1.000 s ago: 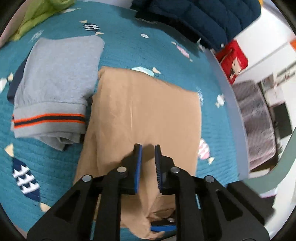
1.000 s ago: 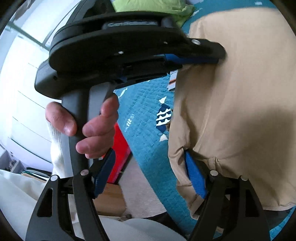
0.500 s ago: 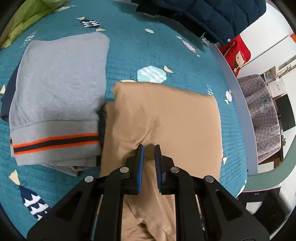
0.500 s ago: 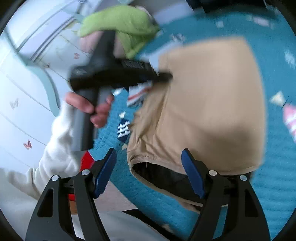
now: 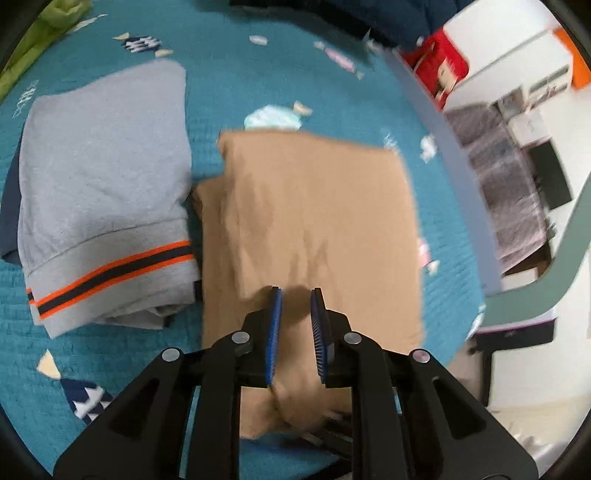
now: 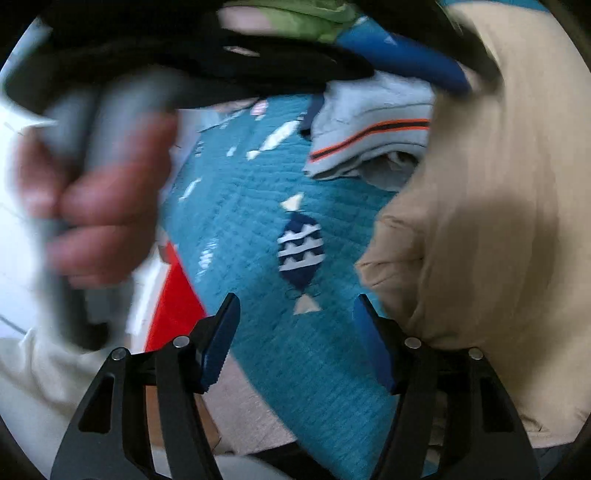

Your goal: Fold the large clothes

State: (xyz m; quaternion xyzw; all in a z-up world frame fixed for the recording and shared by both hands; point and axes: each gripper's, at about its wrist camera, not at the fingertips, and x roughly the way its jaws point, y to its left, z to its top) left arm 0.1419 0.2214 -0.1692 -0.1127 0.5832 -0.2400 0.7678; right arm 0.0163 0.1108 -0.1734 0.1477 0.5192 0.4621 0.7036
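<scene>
Left gripper point(image 5: 295, 306): jaws narrow, nearly parallel, pointing steeply down at the tan garment point(image 5: 317, 229). A raised fold of tan cloth rises into the gap between the blue pads point(image 5: 274, 332); the near end of the garment bunches below and behind the jaws. Whether the pads press on the cloth cannot be told from the left wrist view.

Right gripper point(image 6: 295, 314): jaws about half open and just closing further, with nothing between them. Only the teal bed cover point(image 6: 258, 221) and its navy fish print point(image 6: 301, 254) show in the gap. The tan garment lies just outside the right-hand pad, its rumpled near corner beside that pad's tip. This view is motion-blurred.

Tan garment: folded to a rough rectangle, lying flat on the bed near its right edge, with its long axis running away from the left gripper. A second layer projects along its left side.

Grey garment point(image 5: 103, 192): folded, with an orange and navy stripe band at the near end. It lies just left of the tan garment, touching it along the lower part of their shared edge.

A hand point(image 6: 99, 206) grips the grey handle of the left gripper, seen blurred at the left of the right wrist view.

Far edge of the bed: a green cloth point(image 5: 55, 18) at the left corner and a dark navy item point(image 5: 369, 18) at the right.
</scene>
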